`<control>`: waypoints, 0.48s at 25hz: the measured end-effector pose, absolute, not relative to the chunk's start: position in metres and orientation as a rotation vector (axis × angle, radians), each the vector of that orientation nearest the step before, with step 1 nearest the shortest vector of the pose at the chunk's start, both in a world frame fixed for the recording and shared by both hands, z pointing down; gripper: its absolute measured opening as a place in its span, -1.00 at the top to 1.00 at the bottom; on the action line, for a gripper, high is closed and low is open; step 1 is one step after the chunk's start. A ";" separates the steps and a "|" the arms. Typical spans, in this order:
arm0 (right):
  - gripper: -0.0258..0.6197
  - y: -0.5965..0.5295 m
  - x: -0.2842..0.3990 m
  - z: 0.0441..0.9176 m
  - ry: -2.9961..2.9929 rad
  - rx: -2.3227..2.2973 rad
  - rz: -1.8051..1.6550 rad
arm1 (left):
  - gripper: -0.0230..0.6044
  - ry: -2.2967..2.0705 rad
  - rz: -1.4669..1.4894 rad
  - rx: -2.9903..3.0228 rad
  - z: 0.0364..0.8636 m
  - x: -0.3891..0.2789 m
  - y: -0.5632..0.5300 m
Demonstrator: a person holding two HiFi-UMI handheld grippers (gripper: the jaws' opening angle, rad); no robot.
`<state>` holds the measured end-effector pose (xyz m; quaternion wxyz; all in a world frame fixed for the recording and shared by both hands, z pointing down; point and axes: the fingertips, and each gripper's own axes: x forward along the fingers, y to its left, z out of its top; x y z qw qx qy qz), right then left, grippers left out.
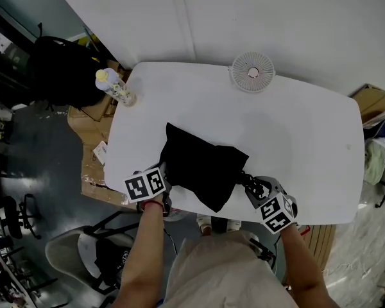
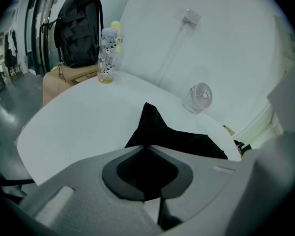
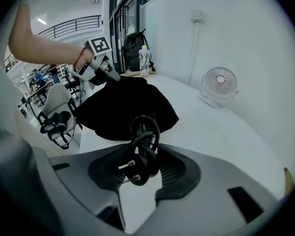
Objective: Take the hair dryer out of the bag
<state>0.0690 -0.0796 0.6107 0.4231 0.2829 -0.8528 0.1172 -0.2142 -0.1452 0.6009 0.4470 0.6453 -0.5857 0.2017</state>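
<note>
A black cloth bag (image 1: 202, 169) lies near the front edge of the white table (image 1: 295, 127). My left gripper (image 1: 163, 185) is shut on the bag's left edge (image 2: 177, 139), its jaws meeting on the black cloth. My right gripper (image 3: 145, 149) is shut on a coiled black power cord (image 3: 145, 132) with a two-pin plug (image 3: 130, 168). The cord bundle (image 1: 251, 183) comes out of the bag's right side. The hair dryer's body is hidden, and the bag (image 3: 123, 109) bulges between the two grippers.
A small white desk fan (image 1: 253, 72) stands at the table's far edge. A patterned bottle (image 1: 115, 87) stands at the far left corner. A black backpack (image 1: 61, 69) rests on cardboard boxes left of the table. A chair (image 3: 59, 119) stands near the front edge.
</note>
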 end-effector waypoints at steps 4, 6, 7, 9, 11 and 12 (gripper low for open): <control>0.41 -0.075 0.077 0.611 -2.140 0.695 0.288 | 0.87 -1.454 0.491 1.592 0.600 -0.217 -0.145; 0.41 -0.073 0.082 0.612 -2.145 0.688 0.288 | 0.87 -1.455 0.489 1.589 0.601 -0.217 -0.145; 0.41 -0.072 0.085 0.613 -2.147 0.685 0.287 | 0.87 -1.455 0.488 1.588 0.601 -0.217 -0.145; 0.41 -0.071 0.090 0.613 -2.149 0.677 0.285 | 0.87 -1.452 0.487 1.587 0.602 -0.217 -0.144; 0.41 -0.069 0.095 0.614 -2.150 0.669 0.282 | 0.87 -1.450 0.489 1.587 0.602 -0.217 -0.144; 0.41 -0.068 0.098 0.615 -2.150 0.665 0.282 | 0.87 -1.450 0.490 1.587 0.602 -0.217 -0.144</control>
